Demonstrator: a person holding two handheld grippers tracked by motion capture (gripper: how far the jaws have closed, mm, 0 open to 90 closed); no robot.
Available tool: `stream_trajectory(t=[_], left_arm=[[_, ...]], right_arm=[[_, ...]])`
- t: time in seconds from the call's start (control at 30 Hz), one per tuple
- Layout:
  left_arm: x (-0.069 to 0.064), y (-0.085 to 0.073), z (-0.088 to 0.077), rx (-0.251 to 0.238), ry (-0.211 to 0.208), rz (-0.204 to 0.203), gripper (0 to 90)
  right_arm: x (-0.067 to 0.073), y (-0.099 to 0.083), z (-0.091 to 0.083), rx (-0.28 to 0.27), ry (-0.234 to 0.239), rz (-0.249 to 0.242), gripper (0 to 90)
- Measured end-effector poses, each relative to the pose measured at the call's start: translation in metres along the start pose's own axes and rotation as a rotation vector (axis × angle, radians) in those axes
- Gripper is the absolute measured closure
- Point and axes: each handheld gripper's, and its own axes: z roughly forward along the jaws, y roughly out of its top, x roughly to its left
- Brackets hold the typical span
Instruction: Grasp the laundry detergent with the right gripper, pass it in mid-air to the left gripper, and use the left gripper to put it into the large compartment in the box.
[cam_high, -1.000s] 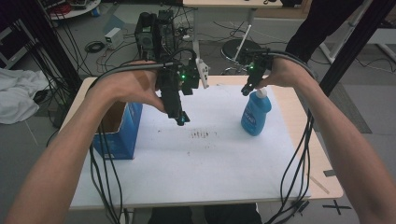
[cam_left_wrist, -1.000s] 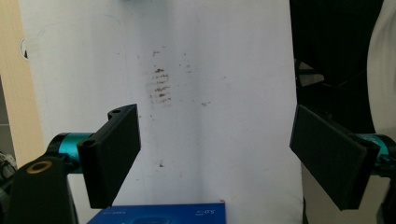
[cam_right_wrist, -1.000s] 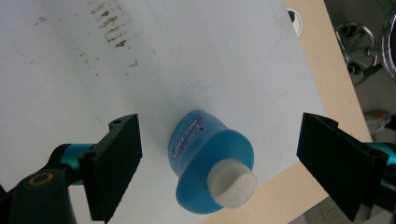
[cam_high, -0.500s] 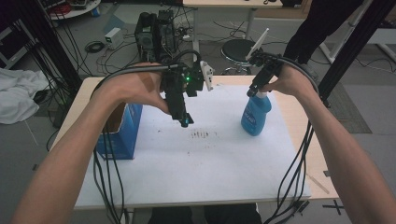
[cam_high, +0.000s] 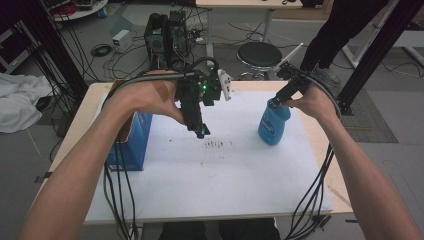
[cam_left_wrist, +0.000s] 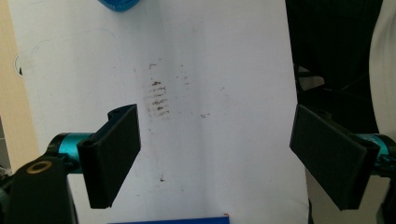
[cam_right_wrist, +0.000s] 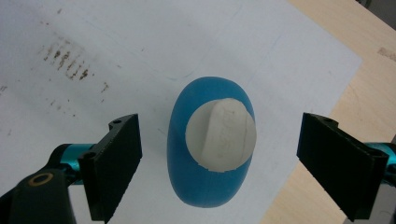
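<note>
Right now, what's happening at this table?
A person works two handheld tools over a white sheet. The right tool hangs open directly above the blue bottle, jaws either side of its white cap without touching, apparently about to grab it. The left tool hovers open over brown smudges mid-sheet, holding nothing. A blue box stands at the table's left.

Left gripper jaws wide apart, nothing between them, hanging over the white sheet. Brown smudge marks at 12 o'clock from the left jaw. Blue bottle edge at 11 o'clock, blue box edge at 6 o'clock.
</note>
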Motion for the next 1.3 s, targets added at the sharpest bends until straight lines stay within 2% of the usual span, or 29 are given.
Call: stream_trajectory(t=[0.13, 0.4, 0.47, 0.63, 0.9, 0.97, 1.13, 1.3], left_arm=[[-0.001, 0.000, 0.001, -0.004, 0.001, 0.001, 16.4], [-0.001, -0.003, 0.002, -0.008, 0.001, -0.003, 16.4], [-0.001, -0.003, 0.003, -0.010, -0.001, -0.001, 16.4], [-0.002, -0.002, 0.004, -0.007, -0.004, 0.004, 16.4], [-0.002, -0.003, 0.006, -0.007, -0.009, 0.003, 16.4], [-0.002, -0.003, 0.006, -0.005, -0.005, 0.004, 16.4], [-0.002, -0.003, 0.007, -0.005, -0.009, 0.002, 16.4], [-0.003, -0.003, 0.007, -0.010, -0.010, 0.003, 16.4]], right_arm=[[0.000, -0.005, 0.004, -0.018, 0.009, 0.018, 13.1], [0.005, -0.015, 0.015, -0.048, 0.015, 0.023, 13.1], [0.007, -0.019, 0.018, -0.073, 0.023, 0.036, 13.1], [0.006, -0.024, 0.023, -0.082, 0.009, 0.044, 13.1], [0.001, -0.036, 0.040, -0.083, 0.013, 0.088, 13.1], [-0.001, -0.039, 0.044, -0.084, 0.017, 0.081, 13.1], [0.000, -0.044, 0.052, -0.092, 0.024, 0.114, 13.1], [0.000, -0.047, 0.055, -0.103, 0.023, 0.113, 13.1]])
